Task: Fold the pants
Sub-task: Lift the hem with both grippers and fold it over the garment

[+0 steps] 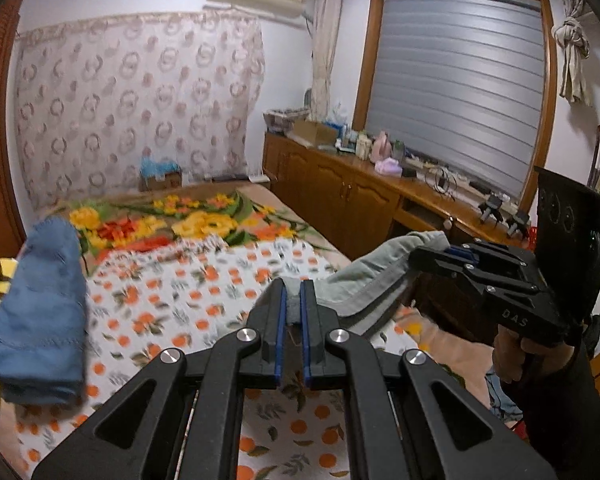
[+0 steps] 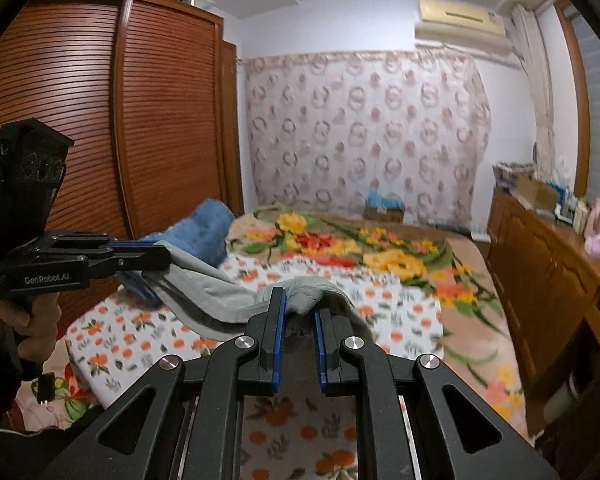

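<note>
My left gripper (image 1: 294,292) is pressed onto one edge of the grey pants (image 1: 364,280), cloth bunched between its blue pads. My right gripper (image 2: 300,308) pinches another part of the same edge, a fold of grey showing between its fingers. That makes two grippers on one pair of pants, which hangs between them in a sagging band above the bed (image 2: 472,320).

From the left wrist, my right gripper sits at three o'clock, level, with my hand (image 1: 512,348) wrapped around its grip. From the right wrist, the left gripper sits at nine o'clock, also level.

One folded blue garment (image 1: 40,312) lies at nine o'clock of the left view on the orange-print sheet (image 1: 188,300). Beyond it at twelve o'clock spreads one flowered blanket (image 1: 204,220). A wooden cabinet (image 1: 340,196) runs close along the bed's edge at two o'clock, and a wardrobe (image 2: 100,120) stands at ten o'clock in the right view.
</note>
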Demonstrator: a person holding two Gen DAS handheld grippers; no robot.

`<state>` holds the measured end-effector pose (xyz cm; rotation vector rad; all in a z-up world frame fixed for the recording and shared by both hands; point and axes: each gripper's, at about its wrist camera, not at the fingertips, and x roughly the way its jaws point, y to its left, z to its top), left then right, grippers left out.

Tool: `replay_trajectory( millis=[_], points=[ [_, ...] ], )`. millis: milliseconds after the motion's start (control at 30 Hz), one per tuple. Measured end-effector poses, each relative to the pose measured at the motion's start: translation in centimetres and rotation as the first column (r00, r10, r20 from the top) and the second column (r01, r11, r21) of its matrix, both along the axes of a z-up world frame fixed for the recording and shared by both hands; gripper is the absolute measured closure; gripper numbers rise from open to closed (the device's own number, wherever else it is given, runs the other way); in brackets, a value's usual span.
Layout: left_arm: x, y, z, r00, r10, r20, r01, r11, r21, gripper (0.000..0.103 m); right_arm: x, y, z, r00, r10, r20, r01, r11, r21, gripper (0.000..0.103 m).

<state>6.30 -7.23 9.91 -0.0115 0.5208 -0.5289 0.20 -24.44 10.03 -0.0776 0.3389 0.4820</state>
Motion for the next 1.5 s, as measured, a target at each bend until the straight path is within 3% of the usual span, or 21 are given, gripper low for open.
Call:
replay_trajectory(
  millis=[367,633,833,1000,1133,1300,1400,1500],
  points=[
    [1.4,3.0,3.7,0.990,0.089,0.105,-0.091,0.996,0.016,0.096,3.7,0.5,0.3,0.998,0.066,0.017,-0.066,0.998,-0.006,0.090],
    [7.4,4.7,2.7,0.980,0.174,0.093,-0.181,0.981,0.072,0.096,10.3,2.8,0.3,0.997,0.069,-0.023,-0.070,0.995,-0.067,0.091],
    [10.8,4.9,2.9,0.956,0.253,0.152,-0.271,0.955,0.118,0.096,15.4,5.3,2.1,0.998,0.050,-0.038,-0.053,0.994,-0.097,0.091],
    [12.8,5.2,4.3,0.943,0.273,0.191,-0.298,0.947,0.122,0.096,18.3,7.0,3.4,1.000,0.021,-0.009,-0.022,0.995,-0.094,0.091],
    [15.2,5.3,5.5,0.932,0.286,0.221,-0.320,0.937,0.138,0.096,19.8,8.9,3.7,0.999,-0.009,0.051,0.016,0.990,-0.142,0.091],
    [16.7,6.1,4.8,0.931,0.298,0.211,-0.333,0.930,0.153,0.096,20.7,9.5,2.1,0.998,-0.010,0.055,0.016,0.994,-0.112,0.091],
    [16.4,6.8,2.5,0.943,0.292,0.158,-0.314,0.940,0.133,0.096,20.3,8.9,-0.8,1.000,0.010,0.000,-0.010,0.997,-0.082,0.091],
    [15.5,6.6,-0.2,0.956,0.272,0.111,-0.286,0.947,0.145,0.096,19.5,8.9,-3.3,0.999,0.028,-0.046,-0.033,0.993,-0.113,0.091]
  ],
)
